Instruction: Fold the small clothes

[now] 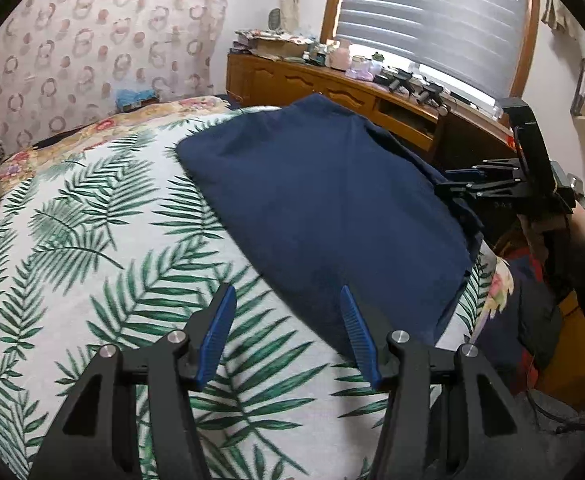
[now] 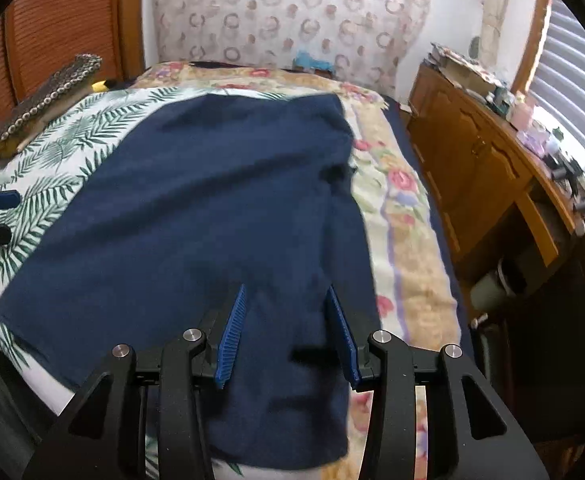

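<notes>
A navy blue garment (image 1: 324, 204) lies spread flat on a bed with a palm-leaf cover (image 1: 92, 248); it fills the middle of the right wrist view (image 2: 196, 216). My left gripper (image 1: 288, 292) is open and empty, hovering at the garment's near left edge. My right gripper (image 2: 286, 290) is open and empty, just above the garment's near part. The right gripper also shows in the left wrist view (image 1: 452, 180) at the garment's far right edge. The left gripper's fingertips (image 2: 0, 200) show at the left edge of the right wrist view.
A floral blanket (image 2: 404, 240) covers the bed's right side. A wooden dresser (image 2: 484, 168) with clutter stands under the window beside the bed. A beaded cushion (image 2: 44, 92) lies at the bed's far left. A patterned headboard cover (image 2: 284, 8) stands behind.
</notes>
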`<state>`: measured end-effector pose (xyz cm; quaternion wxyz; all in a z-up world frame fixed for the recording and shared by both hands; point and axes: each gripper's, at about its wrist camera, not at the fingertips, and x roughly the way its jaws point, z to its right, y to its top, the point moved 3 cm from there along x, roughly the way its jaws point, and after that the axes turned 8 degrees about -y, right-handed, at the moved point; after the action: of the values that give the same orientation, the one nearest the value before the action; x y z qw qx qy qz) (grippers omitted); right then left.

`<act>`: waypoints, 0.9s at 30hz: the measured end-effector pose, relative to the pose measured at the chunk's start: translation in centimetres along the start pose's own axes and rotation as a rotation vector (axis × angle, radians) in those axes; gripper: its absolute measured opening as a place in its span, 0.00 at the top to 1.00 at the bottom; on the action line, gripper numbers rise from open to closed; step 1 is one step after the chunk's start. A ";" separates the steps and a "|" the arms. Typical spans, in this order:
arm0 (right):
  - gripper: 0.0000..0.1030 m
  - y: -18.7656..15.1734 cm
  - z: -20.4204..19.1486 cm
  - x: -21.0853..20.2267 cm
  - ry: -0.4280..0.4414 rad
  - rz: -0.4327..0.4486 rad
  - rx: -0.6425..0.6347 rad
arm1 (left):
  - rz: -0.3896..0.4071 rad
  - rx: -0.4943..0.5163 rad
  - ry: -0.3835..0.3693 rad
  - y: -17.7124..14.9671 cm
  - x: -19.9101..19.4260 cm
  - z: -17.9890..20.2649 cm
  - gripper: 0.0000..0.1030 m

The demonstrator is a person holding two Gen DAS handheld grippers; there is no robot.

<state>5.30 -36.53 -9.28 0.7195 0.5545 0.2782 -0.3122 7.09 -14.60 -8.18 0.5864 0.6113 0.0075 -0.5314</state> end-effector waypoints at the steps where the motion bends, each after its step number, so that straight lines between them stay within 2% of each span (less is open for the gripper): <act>1: 0.65 -0.3 0.3 0.0 -0.008 -0.006 0.003 | -0.007 0.004 -0.002 -0.1 0.2 0.2 0.48; 4: 0.80 -1.4 2.5 0.0 -0.055 -0.021 0.033 | -0.026 0.010 -0.011 -0.3 0.7 0.6 0.48; 6: 0.83 -1.9 3.9 -0.4 -0.099 -0.024 0.069 | -0.039 0.011 -0.020 -0.4 1.0 0.9 0.48; 11: 0.83 -2.0 5.2 -1.6 -0.087 0.014 0.121 | -0.065 0.015 -0.025 -0.9 1.3 1.3 0.48; 14: 0.82 -1.5 4.1 -2.4 -0.051 0.051 0.124 | -0.073 0.004 -0.035 -1.2 1.3 1.3 0.48; 19: 0.75 -0.6 0.9 -3.1 0.010 0.092 0.096 | -0.080 -0.002 -0.050 -1.5 1.0 1.6 0.48; 27: 0.67 -1.0 -2.6 -2.6 0.077 0.082 0.045 | -0.106 -0.003 -0.078 -1.9 1.6 2.3 0.48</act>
<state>2.73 -33.86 -8.54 0.7079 0.5930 0.2756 -0.2671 5.11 -16.61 -10.00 0.5582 0.5879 0.0177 -0.5852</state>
